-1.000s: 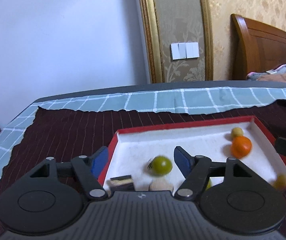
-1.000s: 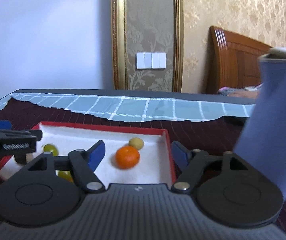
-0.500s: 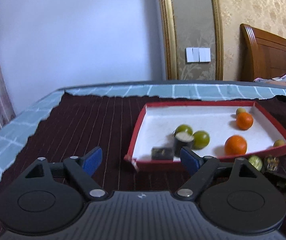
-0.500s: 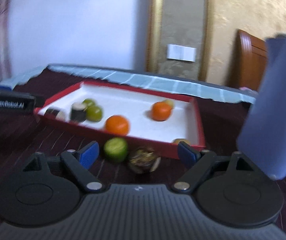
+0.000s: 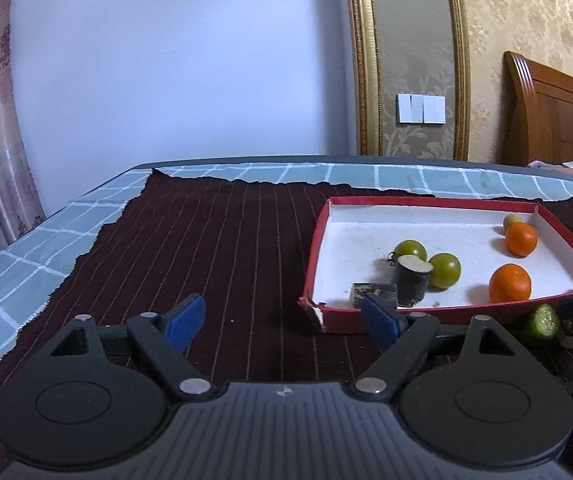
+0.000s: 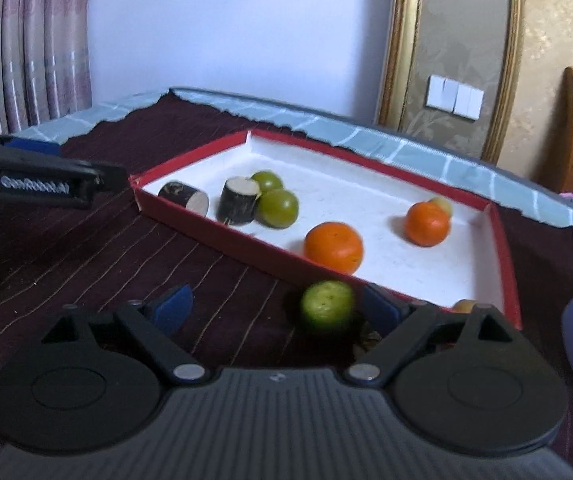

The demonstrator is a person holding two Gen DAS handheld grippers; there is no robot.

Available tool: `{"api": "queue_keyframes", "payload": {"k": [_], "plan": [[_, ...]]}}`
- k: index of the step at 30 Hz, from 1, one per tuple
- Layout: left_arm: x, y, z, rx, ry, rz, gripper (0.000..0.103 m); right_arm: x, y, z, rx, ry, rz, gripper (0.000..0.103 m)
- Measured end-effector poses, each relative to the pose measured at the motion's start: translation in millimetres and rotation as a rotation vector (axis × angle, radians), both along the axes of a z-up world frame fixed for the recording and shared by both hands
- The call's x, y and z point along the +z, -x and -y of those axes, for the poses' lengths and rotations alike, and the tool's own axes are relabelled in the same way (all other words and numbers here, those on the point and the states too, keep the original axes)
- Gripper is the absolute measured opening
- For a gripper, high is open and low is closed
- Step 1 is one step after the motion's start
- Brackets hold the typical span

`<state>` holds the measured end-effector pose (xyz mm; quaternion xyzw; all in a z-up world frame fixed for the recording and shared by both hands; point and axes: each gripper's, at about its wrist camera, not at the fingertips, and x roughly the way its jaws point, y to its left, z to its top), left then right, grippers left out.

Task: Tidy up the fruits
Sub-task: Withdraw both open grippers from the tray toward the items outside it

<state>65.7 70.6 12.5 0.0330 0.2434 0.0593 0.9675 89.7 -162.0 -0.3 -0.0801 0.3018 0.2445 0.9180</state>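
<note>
**Entry: fruit sorting, red tray on cloth-covered surface**

- **Right hand-held gripper**: spread wide, pinching nothing. A green lime-like fruit lies on the cloth between its fingers, closer to your right finger, just outside the near wall of the red tray.
- **Left hand-held gripper**: spread, empty, held off the tray's left corner.
- **Tray contents:** two oranges, two green round fruits, a small yellowish fruit behind the far orange, another at the near right corner, and two dark cut cylinders with pale end faces.
- **Beside the lime:** a brown, crinkled item, too hidden to identify.

**Hazards**
- The lime is round and smooth; if you close off-centre, it will likely squirt sideways or roll on the cloth.
- Your right finger sits close to the tray wall; a careless close or lift may snag the thin rim and shift the tray, setting loose fruit rolling.
- The brown item could be pinched together with the lime.

**Materials**
- Tray: thin card, red outside, matt white inside, torn at the left corner.
- Cloth: dark maroon weave with fine pale stripes, ragged edge, over teal checked fabric.
- Oranges: dimpled and glossy; finger pads: blue.
</note>
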Motion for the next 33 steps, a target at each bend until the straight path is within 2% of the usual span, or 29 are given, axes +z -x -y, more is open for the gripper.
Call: {"api": "queue_keyframes", "payload": {"k": [5, 7, 8, 9, 10, 14, 18, 21, 23, 28, 33], "plan": [[3.9, 2.6, -4.2, 0.014, 0.003, 0.012, 0.085, -2.0, -3.0, -8.2, -0.022, 0.006, -0.027, 0.096], [5.0, 2.6, -5.6, 0.018, 0.007, 0.013, 0.085, 8.1, 7.2, -6.0, 0.062, -0.086, -0.018, 0.093], [5.1, 2.2, -5.4, 0.020, 0.003, 0.011, 0.085, 16.3, 12.8, -1.5, 0.129, -0.172, -0.031, 0.093], [4.9, 1.7, -4.9, 0.020, -0.001, 0.008, 0.085, 22.4, 16.6, 2.9, 0.132, -0.220, -0.028, 0.093], [4.3, 1.7, -3.9, 0.017, -0.005, 0.006, 0.085, 27.8, 20.2, 6.3, 0.091, -0.223, -0.002, 0.093], [0.3, 4.3, 3.6, -0.037, -0.005, -0.005, 0.085, 29.2, 28.1, 23.9, -0.165, -0.084, 0.087, 0.093], [-2.6, 11.4, 18.6, -0.187, 0.042, -0.010, 0.085, 19.0, 31.2, 59.9, -0.371, -0.116, 0.055, 0.097], [-7.4, 19.9, 34.7, -0.338, 0.062, 0.000, 0.085, 10.7, 29.1, 80.7, -0.430, -0.138, 0.010, 0.100], [-14.1, 23.7, 48.5, -0.407, 0.024, 0.005, 0.085, 5.4, 29.4, 87.9, -0.456, -0.136, -0.003, 0.100], [-27.0, 28.2, 77.9, -0.485, -0.102, 0.042, 0.085, 1.8, 29.0, 91.2, -0.451, -0.147, -0.010, 0.101], [-32.9, 29.8, 91.2, -0.576, -0.156, 0.036, 0.082, -3.4, 29.4, 79.2, -0.435, -0.100, 0.005, 0.100]]}}
